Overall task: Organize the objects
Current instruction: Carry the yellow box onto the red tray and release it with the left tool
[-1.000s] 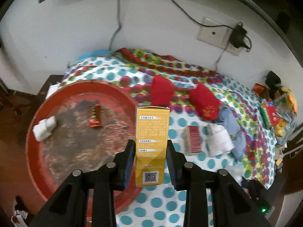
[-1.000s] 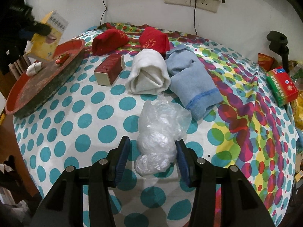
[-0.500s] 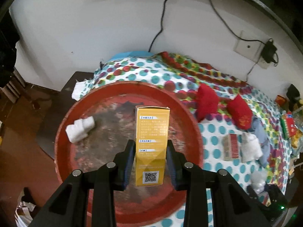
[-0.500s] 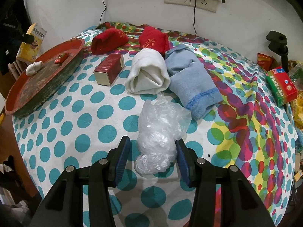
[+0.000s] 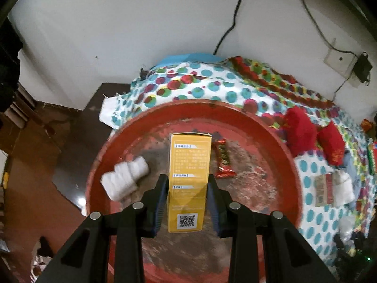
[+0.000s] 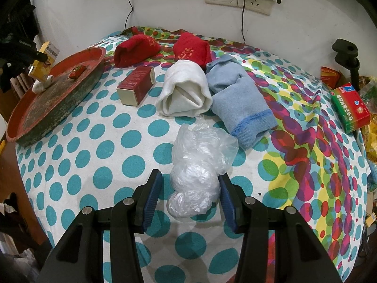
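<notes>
My left gripper [image 5: 187, 184] is shut on a yellow box [image 5: 189, 172] and holds it over the round red tray [image 5: 278, 141]. In the tray lie a white rolled sock [image 5: 124, 181] and a red candy bar [image 5: 223, 159]. From the right wrist view the yellow box [image 6: 44, 60] hangs at the tray's [image 6: 63, 99] far left side. My right gripper [image 6: 189, 184] is open, its jaws on either side of a crumpled clear plastic bag [image 6: 198, 167] on the spotted cloth.
On the cloth lie two red socks [image 6: 136, 49], a dark red box [image 6: 137, 85], a white sock [image 6: 183, 92], a blue sock [image 6: 238, 99] and a green-red box [image 6: 348, 107] at the right edge. A wall with sockets stands behind. The tray overhangs the table's left edge.
My left gripper has carried the yellow box leftward from above the tray's rim to over the middle of the tray and lower. The right gripper has not moved.
</notes>
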`<action>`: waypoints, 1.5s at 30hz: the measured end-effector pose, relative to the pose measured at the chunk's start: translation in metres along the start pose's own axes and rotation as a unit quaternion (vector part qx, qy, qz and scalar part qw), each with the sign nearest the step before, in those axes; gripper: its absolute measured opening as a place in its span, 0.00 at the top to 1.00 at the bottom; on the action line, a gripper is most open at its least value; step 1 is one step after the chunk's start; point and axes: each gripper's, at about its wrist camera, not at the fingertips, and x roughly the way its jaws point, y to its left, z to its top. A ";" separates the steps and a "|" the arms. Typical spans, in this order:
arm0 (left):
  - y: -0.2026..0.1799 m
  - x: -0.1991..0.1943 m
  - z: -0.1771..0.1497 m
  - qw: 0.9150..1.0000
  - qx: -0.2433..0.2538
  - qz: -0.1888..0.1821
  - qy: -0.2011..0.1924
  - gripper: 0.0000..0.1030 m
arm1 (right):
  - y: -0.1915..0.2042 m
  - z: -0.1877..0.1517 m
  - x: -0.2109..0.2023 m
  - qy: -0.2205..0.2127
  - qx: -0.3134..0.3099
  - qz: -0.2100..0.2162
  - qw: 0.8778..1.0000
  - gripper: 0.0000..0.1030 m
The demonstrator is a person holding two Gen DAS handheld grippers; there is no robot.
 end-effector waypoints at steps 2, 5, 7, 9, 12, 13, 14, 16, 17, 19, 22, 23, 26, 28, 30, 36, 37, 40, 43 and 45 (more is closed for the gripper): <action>0.006 0.007 0.004 1.000 0.000 0.001 0.006 0.68 | 0.001 0.000 0.000 0.001 0.001 0.000 1.000 0.55; 0.013 0.018 0.010 1.000 -0.004 0.007 0.013 0.68 | 0.002 0.000 0.000 0.002 0.001 0.000 1.000 0.55; 0.016 0.025 0.014 1.000 -0.005 0.007 0.016 0.68 | 0.002 0.000 0.000 0.003 0.000 -0.001 1.000 0.55; 0.018 0.031 0.018 1.000 -0.008 0.010 0.019 0.68 | 0.002 0.000 0.000 0.004 0.001 0.000 1.000 0.55; 0.018 0.039 0.024 1.000 -0.011 0.009 0.023 0.68 | 0.002 -0.001 -0.001 0.005 0.001 0.000 1.000 0.55; 0.018 0.042 0.027 1.000 -0.008 0.012 0.024 0.68 | 0.002 -0.001 -0.001 0.005 0.001 -0.001 1.000 0.55; 0.017 0.044 0.028 1.000 -0.007 0.013 0.024 0.68 | 0.002 -0.002 -0.001 0.006 0.002 -0.001 1.000 0.55; 0.016 0.049 0.031 1.000 -0.004 0.014 0.027 0.68 | 0.002 -0.001 -0.001 0.006 0.001 -0.001 1.000 0.55; 0.016 0.051 0.032 1.000 -0.003 0.013 0.027 0.68 | 0.002 -0.002 -0.001 0.007 0.002 -0.001 1.000 0.55; 0.017 0.055 0.033 0.999 0.000 0.016 0.029 0.67 | 0.002 -0.001 -0.001 0.008 0.002 -0.001 1.000 0.55; 0.021 0.061 0.033 0.999 0.000 0.022 0.029 0.68 | 0.001 -0.001 -0.002 0.010 0.003 -0.002 1.000 0.55; 0.022 0.062 0.033 0.999 0.000 0.022 0.029 0.68 | 0.001 0.000 -0.002 0.010 0.003 -0.002 1.000 0.55; 0.028 0.066 0.032 0.999 -0.001 0.020 0.028 0.68 | 0.001 0.000 -0.002 0.010 0.004 -0.003 1.000 0.55; 0.030 0.066 0.032 1.000 -0.004 0.019 0.024 0.68 | 0.001 0.000 -0.002 0.011 0.005 -0.004 1.000 0.55; 0.032 0.063 0.031 1.000 -0.005 0.020 0.016 0.68 | 0.001 0.000 -0.001 0.012 0.005 -0.004 1.000 0.55; 0.036 0.056 0.026 1.000 -0.006 0.013 0.010 0.68 | 0.002 0.001 -0.001 0.014 0.006 -0.006 1.000 0.55; 0.036 0.055 0.025 1.000 -0.007 0.014 0.010 0.68 | 0.002 0.001 -0.001 0.014 0.006 -0.006 1.000 0.55; 0.038 0.050 0.019 1.000 -0.010 0.009 0.015 0.67 | 0.002 0.001 -0.001 0.016 0.007 -0.008 1.000 0.55; 0.040 0.042 0.009 1.000 -0.009 0.003 0.017 0.67 | 0.002 0.002 -0.001 0.017 0.008 -0.008 1.000 0.55; 0.039 0.033 0.001 1.000 0.001 0.008 0.011 0.67 | 0.002 0.002 -0.001 0.019 0.009 -0.008 1.000 0.55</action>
